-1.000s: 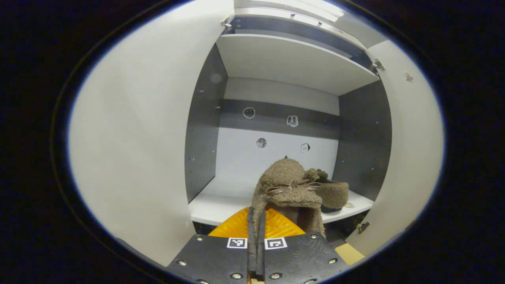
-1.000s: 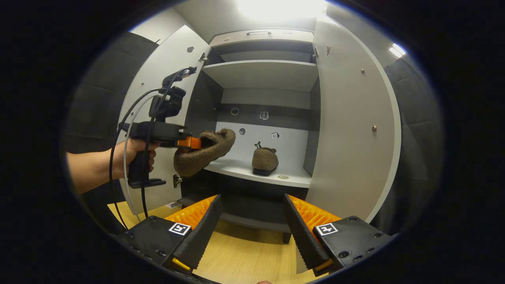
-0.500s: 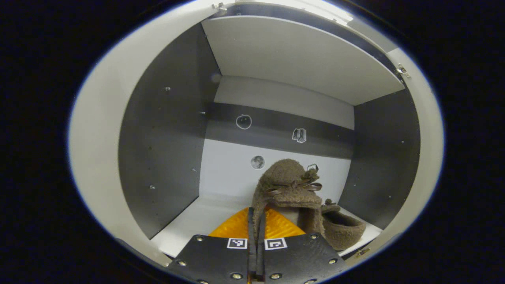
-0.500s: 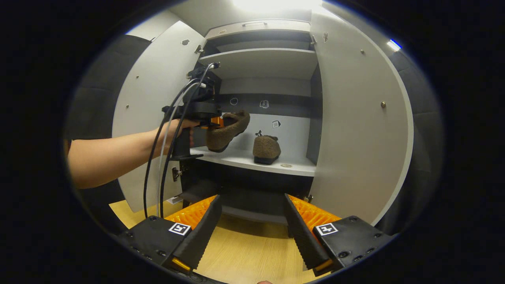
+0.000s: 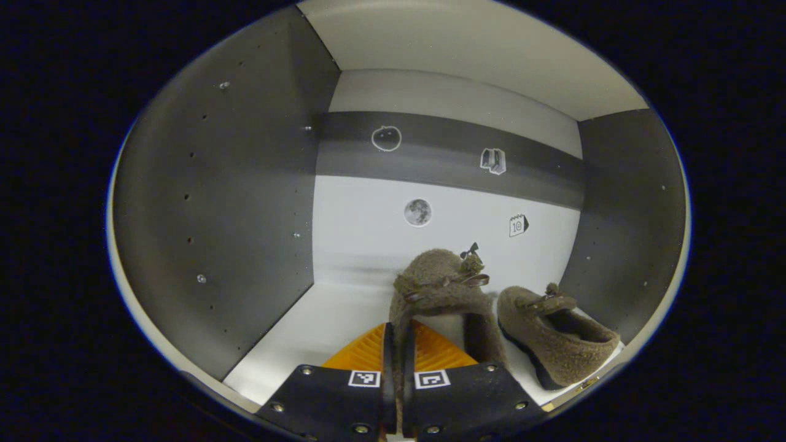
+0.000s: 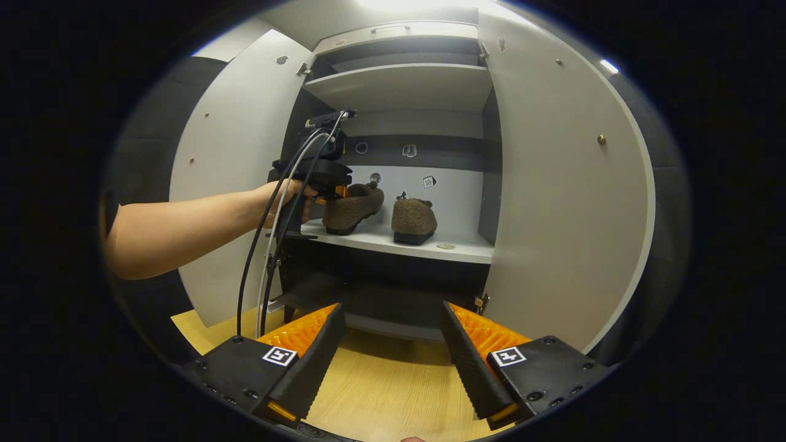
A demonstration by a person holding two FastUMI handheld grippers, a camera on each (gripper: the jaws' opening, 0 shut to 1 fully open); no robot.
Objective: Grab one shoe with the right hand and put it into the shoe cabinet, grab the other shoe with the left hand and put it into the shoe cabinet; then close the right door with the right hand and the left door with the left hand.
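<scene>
The shoe cabinet is standing with both white doors swung wide, dark grey side walls inside. The left gripper is reaching in over the white shelf, fingers pinching the heel edge of a fuzzy brown shoe, toe and little bow pointing at the back wall. The other shoe is sitting just beside it, pointing the same way. The right gripper is hanging back over the wood floor, fingers spread apart.

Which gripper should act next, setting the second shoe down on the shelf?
Left. The left gripper is shut on the second shoe just over the shelf, beside the first shoe. The right gripper hangs open outside the cabinet.
</scene>
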